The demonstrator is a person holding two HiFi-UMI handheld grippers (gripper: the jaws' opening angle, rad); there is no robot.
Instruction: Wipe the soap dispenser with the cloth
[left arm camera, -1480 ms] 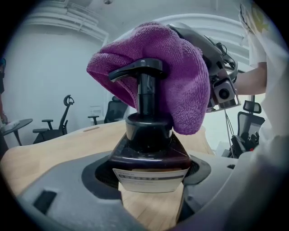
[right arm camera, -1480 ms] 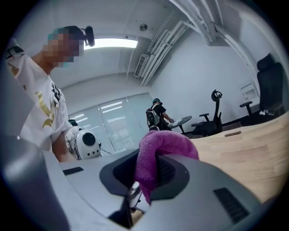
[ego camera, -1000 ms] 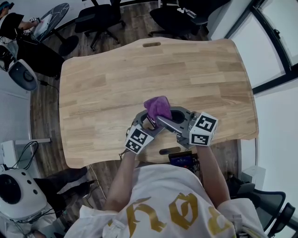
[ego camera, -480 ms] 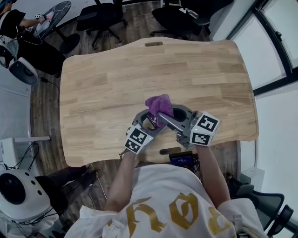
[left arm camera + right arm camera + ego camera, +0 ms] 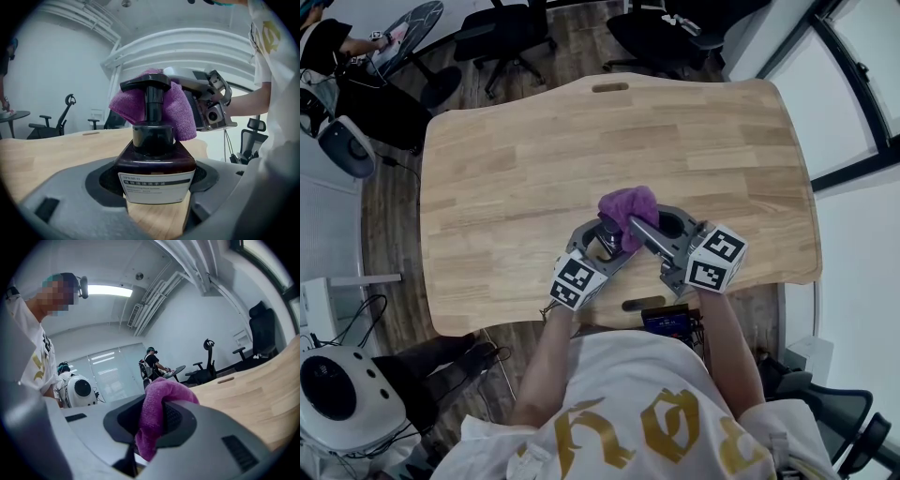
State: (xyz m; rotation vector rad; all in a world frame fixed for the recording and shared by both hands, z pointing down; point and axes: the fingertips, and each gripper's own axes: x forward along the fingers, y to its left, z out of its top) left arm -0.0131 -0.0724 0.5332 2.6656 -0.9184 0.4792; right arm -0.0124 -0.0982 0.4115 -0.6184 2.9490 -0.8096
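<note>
A dark brown soap dispenser [image 5: 155,161] with a black pump and a white label stands upright between the jaws of my left gripper [image 5: 157,206], which is shut on its body. In the head view the bottle [image 5: 607,240] is mostly hidden under the grippers near the table's front edge. My right gripper [image 5: 149,439] is shut on a purple cloth [image 5: 157,416]. That cloth [image 5: 180,105] is draped against the far side of the pump head. From above, the cloth [image 5: 628,206] bunches over the left gripper [image 5: 602,246] and right gripper [image 5: 639,234].
The wooden table [image 5: 581,141] stretches away beyond the grippers. Black office chairs [image 5: 497,33] stand past its far edge. A person sits at a small round table [image 5: 394,42] at the far left. White machines [image 5: 337,398] are on the floor at the left.
The purple cloth and my right gripper have shifted a little to the right and away across the top of the dispenser. My left gripper has stayed in place.
</note>
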